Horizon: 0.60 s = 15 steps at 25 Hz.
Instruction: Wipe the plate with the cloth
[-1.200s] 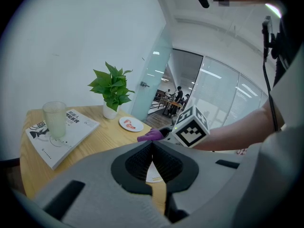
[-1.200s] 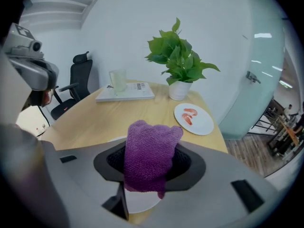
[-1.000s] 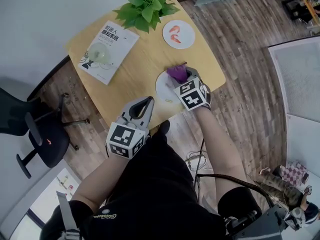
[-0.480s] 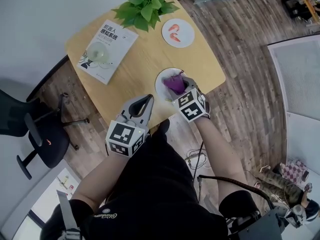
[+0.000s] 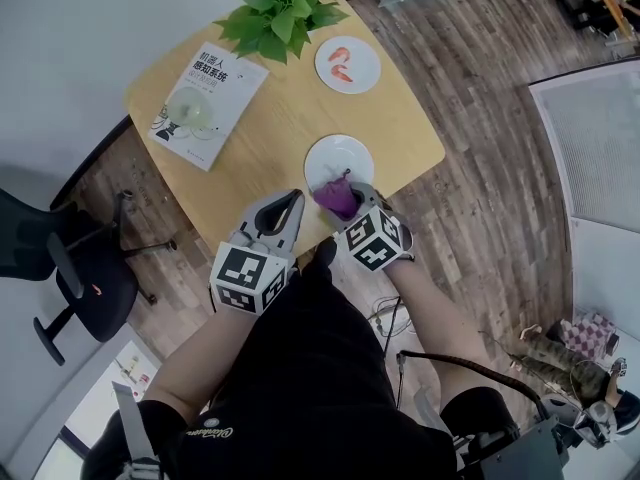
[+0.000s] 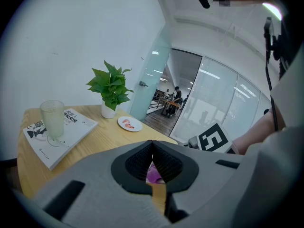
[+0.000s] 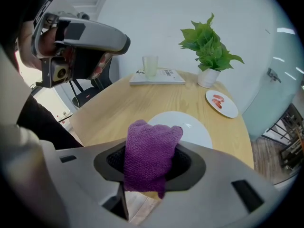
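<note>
Bearing plate (image 5: pixel 340 158): wooden table (image 5: pixel 283 118), plank floor (image 5: pixel 480 98)

Right tongs (image 5: pixel 347 206) holding cloth (image 5: pixel 335 196), plate (image 5: pixel 340 154) beside

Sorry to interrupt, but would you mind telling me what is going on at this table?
A person stands at a wooden table with a hand-held gripper in each hand. The right hand-held gripper is shut on a purple cloth, held at the near edge of a white plate; whether the cloth touches the plate isn't clear. The left hand-held gripper is shut and empty, near the table's front edge.
</note>
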{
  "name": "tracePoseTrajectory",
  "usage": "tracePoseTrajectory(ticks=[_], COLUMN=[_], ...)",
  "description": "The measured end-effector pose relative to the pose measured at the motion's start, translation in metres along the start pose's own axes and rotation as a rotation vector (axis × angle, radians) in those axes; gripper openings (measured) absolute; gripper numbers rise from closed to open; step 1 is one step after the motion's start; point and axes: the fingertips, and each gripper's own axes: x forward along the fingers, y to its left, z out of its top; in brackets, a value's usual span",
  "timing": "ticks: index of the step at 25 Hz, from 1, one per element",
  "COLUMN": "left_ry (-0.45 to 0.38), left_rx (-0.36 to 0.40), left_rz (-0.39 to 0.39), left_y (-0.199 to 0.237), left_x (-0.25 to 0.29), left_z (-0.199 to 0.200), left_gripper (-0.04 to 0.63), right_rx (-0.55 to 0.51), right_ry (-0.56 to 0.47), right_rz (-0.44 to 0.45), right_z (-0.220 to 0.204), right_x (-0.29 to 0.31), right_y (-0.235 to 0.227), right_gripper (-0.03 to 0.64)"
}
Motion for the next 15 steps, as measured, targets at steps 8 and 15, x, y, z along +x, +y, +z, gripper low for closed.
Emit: tracePoseTrajectory(ticks=[8,15], left_ry=[-0.003,0.001], left_rx=[-0.004,-0.003], left_rz=[0.008,0.012], left_y=[0.002,0.002], left_x=[-0.004,-0.005], left_z=[0.0,-0.001], left_gripper=[0.002,0.002], right_rx=[0.058,0.085], right_ry=[-0.057,-0.018], right_rz=[-0.129,-0.255], right_z=[0.014,0.015], right_x=[-0.012,-0.003], right_y=[-0.058,-0.127], right_gripper=[0.179,0.179])
